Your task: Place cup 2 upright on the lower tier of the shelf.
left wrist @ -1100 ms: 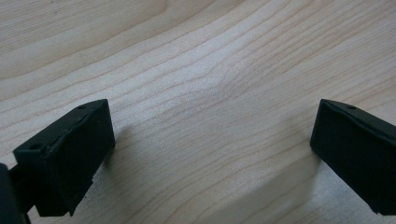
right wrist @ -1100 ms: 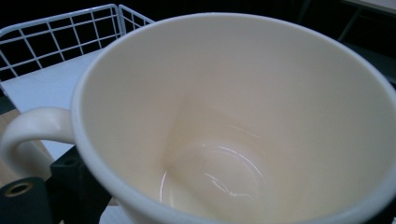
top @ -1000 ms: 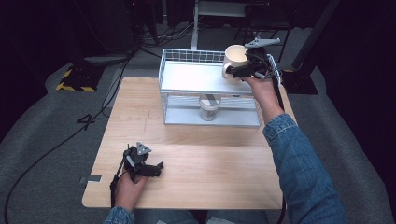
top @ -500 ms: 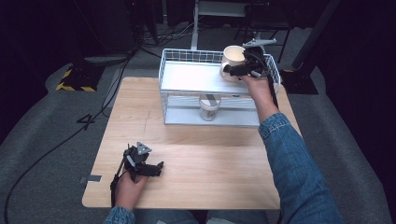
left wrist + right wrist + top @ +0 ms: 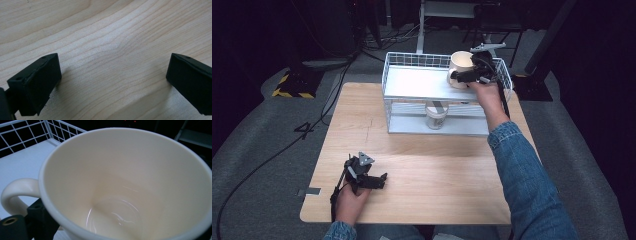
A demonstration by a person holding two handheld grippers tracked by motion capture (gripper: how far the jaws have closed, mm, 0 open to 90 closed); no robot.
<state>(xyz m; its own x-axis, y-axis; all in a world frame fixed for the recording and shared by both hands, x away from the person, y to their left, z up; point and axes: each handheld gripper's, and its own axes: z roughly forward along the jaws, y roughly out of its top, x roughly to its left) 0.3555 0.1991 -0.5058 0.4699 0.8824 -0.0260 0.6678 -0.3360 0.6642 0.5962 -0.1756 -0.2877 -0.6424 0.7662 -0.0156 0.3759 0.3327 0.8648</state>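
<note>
A wooden tabletop (image 5: pixel 437 185) carries a white wire rack (image 5: pixel 412 82). On its upper shelf, the right gripper (image 5: pixel 469 76) fingers clasp a cream mug (image 5: pixel 459 67). The left gripper (image 5: pixel 371 181) rests released on the tabletop.

A pale wooden table (image 5: pixel 427 195) sits square in the middle, its grain running lengthwise and bright under overhead light. Around it the floor (image 5: pixel 257 165) is grey carpet, lit near the table and falling into darkness farther out. The back of the room is almost black. A yellow-and-black hazard-striped plate (image 5: pixel 289 92) lies on the floor at the far left. Black cables (image 5: pixel 272 155) snake across the carpet, one sweeping past the table's left edge. Behind the table, a pale metal stand (image 5: pixel 422 25) rises. At the right, a dark post (image 5: pixel 549 40) leans across, its base on the carpet.
</note>
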